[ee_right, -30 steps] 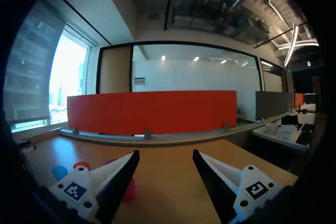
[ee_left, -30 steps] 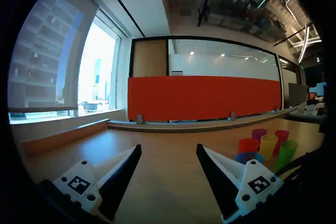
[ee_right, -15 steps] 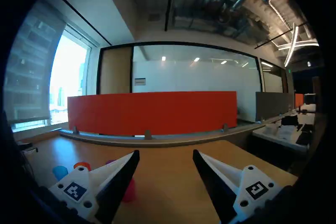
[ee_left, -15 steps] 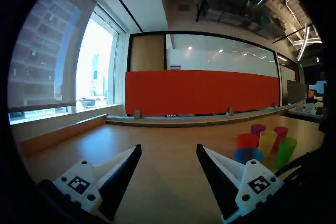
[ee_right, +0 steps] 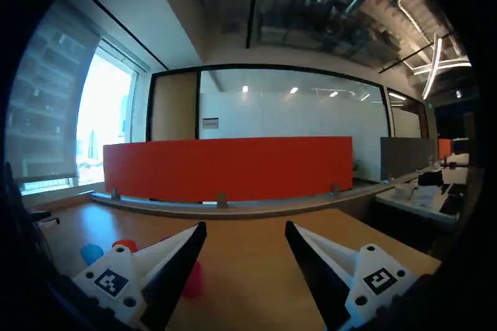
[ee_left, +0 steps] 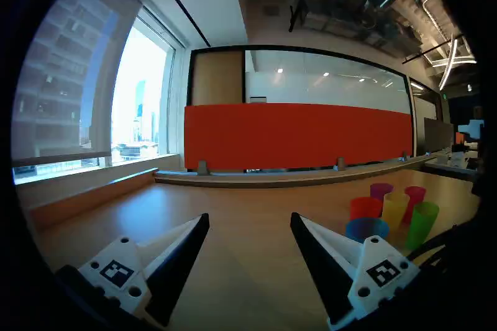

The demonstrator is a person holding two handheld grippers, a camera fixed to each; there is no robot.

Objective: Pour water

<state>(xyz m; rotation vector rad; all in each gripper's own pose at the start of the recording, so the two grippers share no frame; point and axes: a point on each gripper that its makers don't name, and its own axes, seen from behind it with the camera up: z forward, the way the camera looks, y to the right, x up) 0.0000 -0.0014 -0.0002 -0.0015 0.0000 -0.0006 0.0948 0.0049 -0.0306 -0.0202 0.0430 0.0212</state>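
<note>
Several coloured plastic cups stand in a cluster on the wooden table [ee_left: 248, 225]: a blue cup [ee_left: 366, 230], a red cup [ee_left: 365, 207], a yellow cup [ee_left: 396, 210], a green cup [ee_left: 423, 224], a purple cup [ee_left: 381, 190] and a pink cup [ee_left: 415, 196]. They sit to the right of my left gripper [ee_left: 248, 231], which is open with nothing between its fingers. My right gripper [ee_right: 245, 238] is open too and holds nothing. Past its left finger I see a blue cup [ee_right: 91, 253], a red cup [ee_right: 126, 245] and a pink cup [ee_right: 192, 279], partly hidden.
An orange divider panel [ee_left: 298, 135] runs along the far edge of the table. Large windows [ee_left: 133, 113] line the left side. Another desk with items [ee_right: 422, 197] stands to the right, beyond the table's right edge.
The left gripper view has tilted slightly, so the divider and cups sit a bit higher in it. The right gripper view has shifted a little. Both grippers stay open.
</note>
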